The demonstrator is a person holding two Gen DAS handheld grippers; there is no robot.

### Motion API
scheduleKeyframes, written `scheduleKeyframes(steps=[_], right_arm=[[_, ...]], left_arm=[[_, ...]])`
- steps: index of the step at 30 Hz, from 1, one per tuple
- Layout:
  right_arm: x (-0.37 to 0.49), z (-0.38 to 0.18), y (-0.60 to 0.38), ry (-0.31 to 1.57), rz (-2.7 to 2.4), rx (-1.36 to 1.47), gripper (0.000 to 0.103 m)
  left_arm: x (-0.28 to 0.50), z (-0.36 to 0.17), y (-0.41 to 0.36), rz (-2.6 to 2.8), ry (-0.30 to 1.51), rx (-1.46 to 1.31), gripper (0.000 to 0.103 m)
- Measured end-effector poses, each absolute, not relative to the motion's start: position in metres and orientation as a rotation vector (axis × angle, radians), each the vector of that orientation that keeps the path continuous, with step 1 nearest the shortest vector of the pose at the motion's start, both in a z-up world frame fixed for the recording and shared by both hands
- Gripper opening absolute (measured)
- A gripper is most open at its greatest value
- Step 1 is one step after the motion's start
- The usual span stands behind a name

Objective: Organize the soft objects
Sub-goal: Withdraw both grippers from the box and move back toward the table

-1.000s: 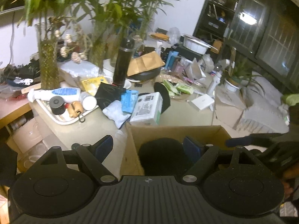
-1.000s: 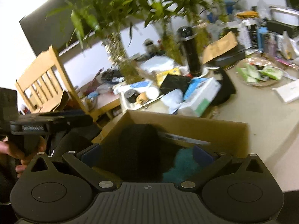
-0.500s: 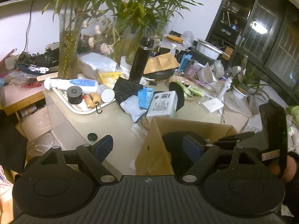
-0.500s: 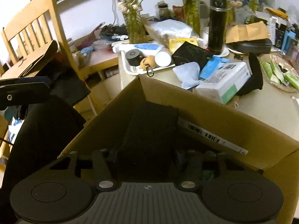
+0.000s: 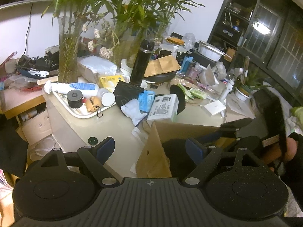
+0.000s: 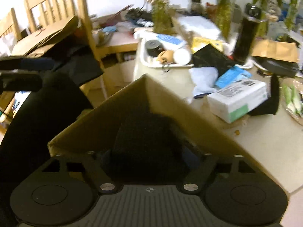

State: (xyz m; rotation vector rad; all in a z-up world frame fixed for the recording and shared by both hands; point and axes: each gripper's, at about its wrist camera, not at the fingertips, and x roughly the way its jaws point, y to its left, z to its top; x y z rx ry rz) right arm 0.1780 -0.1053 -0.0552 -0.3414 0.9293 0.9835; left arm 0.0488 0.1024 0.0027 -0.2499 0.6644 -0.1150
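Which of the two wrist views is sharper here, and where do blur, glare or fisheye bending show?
Left wrist view: sharper; the black flask and white tray read crisply, a lamp reflection glares in the cabinet glass, and the cabinet frame bows at the right edge. Right wrist view: motion-smeared throughout; the cardboard box rim and wooden chair are soft, and the box interior is very dark.

Right tongs (image 6: 149, 151) reach down into the cardboard box (image 6: 189, 117), jaws opening around a black soft item (image 6: 147, 141) inside; contact with the pads unclear. Box sits on the counter (image 6: 265, 147). Beyond it: white packaged box (image 6: 236, 98), pale blue cloth (image 6: 204, 79), white tray (image 6: 151, 62), black bottle (image 6: 246, 41). Wooden chair (image 6: 56, 5) at upper left. Frame blurred.
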Motion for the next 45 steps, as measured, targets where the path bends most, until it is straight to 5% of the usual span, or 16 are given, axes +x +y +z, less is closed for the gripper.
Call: scheduleKeyframes(steps=[13,45], right_arm=[[0.166,-0.019,-0.182,0.785,0.870,-0.182,0.103],[0.236,-0.031,-0.285,0.641,0.504,0.005,0.103]], left_arm=[[0.064,0.005,0.092,-0.116,0.675,-0.203,0.083],[0.134,-0.004,0.084,-0.105,0.578,0.004,0.082]])
